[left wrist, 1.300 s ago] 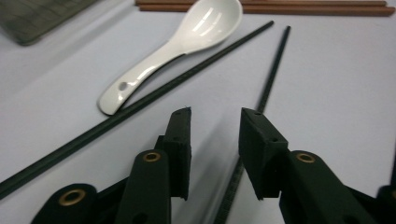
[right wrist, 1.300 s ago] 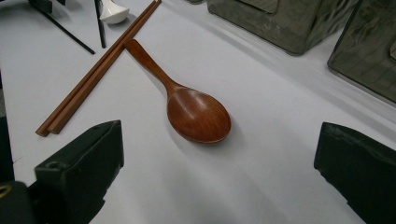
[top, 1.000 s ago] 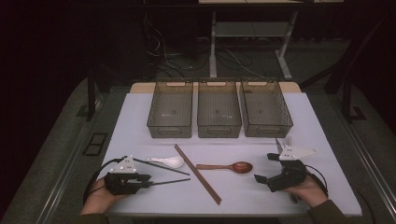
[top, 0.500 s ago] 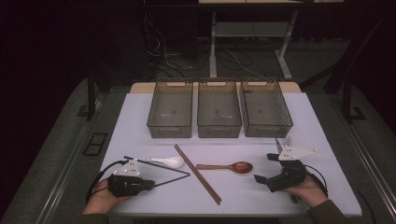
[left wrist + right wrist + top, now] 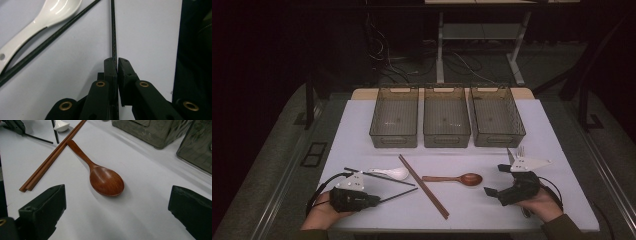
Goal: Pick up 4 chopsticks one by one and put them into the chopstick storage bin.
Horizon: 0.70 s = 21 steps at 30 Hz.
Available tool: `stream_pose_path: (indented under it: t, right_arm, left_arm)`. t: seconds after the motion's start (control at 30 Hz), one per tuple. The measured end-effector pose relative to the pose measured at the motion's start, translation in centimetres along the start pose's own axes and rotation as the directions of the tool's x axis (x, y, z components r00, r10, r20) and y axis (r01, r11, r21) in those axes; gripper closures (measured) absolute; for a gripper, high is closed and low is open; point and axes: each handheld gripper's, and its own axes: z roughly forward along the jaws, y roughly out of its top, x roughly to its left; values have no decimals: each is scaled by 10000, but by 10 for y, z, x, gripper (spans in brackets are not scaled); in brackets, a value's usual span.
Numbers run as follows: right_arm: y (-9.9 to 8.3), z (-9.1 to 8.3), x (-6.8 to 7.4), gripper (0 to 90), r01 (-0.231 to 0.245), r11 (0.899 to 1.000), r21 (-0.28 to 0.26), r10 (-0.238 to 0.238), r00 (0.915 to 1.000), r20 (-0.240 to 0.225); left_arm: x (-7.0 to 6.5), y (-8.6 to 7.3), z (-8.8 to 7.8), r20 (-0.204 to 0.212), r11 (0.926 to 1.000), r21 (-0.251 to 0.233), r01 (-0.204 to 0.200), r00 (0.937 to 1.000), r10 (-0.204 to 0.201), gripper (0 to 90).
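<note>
1. Left gripper [image 5: 117, 61] has just been closing and now pinches a black chopstick [image 5: 113, 27], beside the white spoon [image 5: 47, 17].
2. Right gripper [image 5: 117, 212] gapes empty, near the wooden spoon [image 5: 106, 181].
3. Grasp looks made; lifting toward a bin [image 5: 395, 118] likely follows.

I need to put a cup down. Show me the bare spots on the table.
Bare: the front strip between the wooden chopsticks and the right gripper, and both side margins beside the bins. Crowded: front left, around the white spoon, black chopsticks and left gripper.
</note>
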Motion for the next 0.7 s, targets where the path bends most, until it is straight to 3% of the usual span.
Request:
stream_pose_path:
  t: [0.47,0.7]
  right_arm:
    - [0,1,0,14,-8,10000,20,8,10000,20]
    - [0,0,0,13,18,10000,44,-18,10000,19]
  left_arm:
    - [-1,21,4,-330,9960,-741,505,9980,-531,853]
    - [2,26,6,-567,9930,-889,776,9949,-828,855]
